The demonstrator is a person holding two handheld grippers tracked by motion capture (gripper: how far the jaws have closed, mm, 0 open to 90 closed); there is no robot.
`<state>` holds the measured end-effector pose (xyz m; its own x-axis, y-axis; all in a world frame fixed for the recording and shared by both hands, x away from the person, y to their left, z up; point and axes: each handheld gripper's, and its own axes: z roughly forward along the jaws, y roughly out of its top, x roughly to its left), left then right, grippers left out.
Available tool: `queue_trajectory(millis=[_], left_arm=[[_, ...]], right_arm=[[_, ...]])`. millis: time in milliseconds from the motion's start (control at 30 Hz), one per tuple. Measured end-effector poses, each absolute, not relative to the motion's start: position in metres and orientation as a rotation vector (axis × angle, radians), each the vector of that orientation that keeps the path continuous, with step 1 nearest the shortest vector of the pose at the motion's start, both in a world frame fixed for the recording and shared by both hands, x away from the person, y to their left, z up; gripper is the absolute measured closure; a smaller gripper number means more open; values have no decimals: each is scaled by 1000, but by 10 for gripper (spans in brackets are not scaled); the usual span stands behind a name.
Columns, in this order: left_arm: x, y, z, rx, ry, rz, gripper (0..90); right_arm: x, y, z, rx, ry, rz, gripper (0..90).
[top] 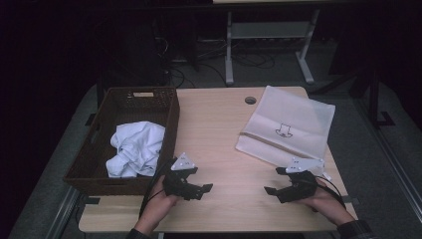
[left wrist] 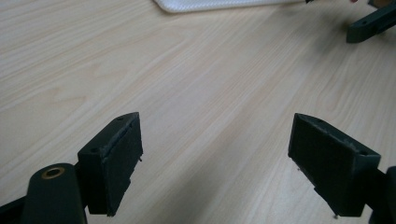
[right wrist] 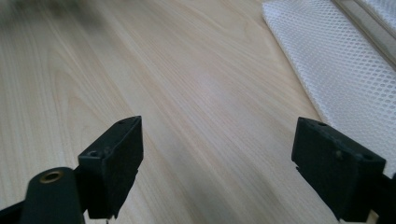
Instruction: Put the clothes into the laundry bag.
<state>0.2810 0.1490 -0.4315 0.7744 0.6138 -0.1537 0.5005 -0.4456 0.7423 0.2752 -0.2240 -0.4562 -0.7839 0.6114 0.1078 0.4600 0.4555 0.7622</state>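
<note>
Both tongs spread, nothing between the jaws. Left tongs [top: 199, 183] sit low in the frame, left of centre, just right of the dark brown woven rectangular basket [top: 171, 112]. Right tongs [top: 274, 180] sit lower right, at the near corner of the white mesh drawstring bag with a small black printed mark [top: 288, 117]. In both gripper views the black jaws frame bare light wood-grain surface [top: 214, 129].

Containers:
- Basket, left side of the frame: holds one crumpled white cloth garment [top: 135, 147], bunched toward its near right part. Rest of the basket floor looks bare.
- Mesh bag, upper right: lies flat; looks unfilled, mouth not visible from here.

Risks, my read:
- Garment is a loose wad. A shallow pinch likely takes one layer and the rest drags over the basket rim or tips the basket.
- Bag lies flat, layers together. Tongs could grab both layers and never open the mouth.
- Bag's right edge is at the surface edge; a tug could slide it off.
</note>
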Motion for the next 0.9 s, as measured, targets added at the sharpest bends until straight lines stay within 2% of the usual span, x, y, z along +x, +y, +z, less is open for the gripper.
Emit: queue_trajectory(millis=[133, 900], left_arm=[[283, 147, -426, 2137, 823, 198, 170], [302, 147, -397, 2098, 817, 227, 170]], right_arm=[[275, -222, -456, 931, 2526, 1255, 143], [273, -218, -458, 895, 2566, 1233, 145]])
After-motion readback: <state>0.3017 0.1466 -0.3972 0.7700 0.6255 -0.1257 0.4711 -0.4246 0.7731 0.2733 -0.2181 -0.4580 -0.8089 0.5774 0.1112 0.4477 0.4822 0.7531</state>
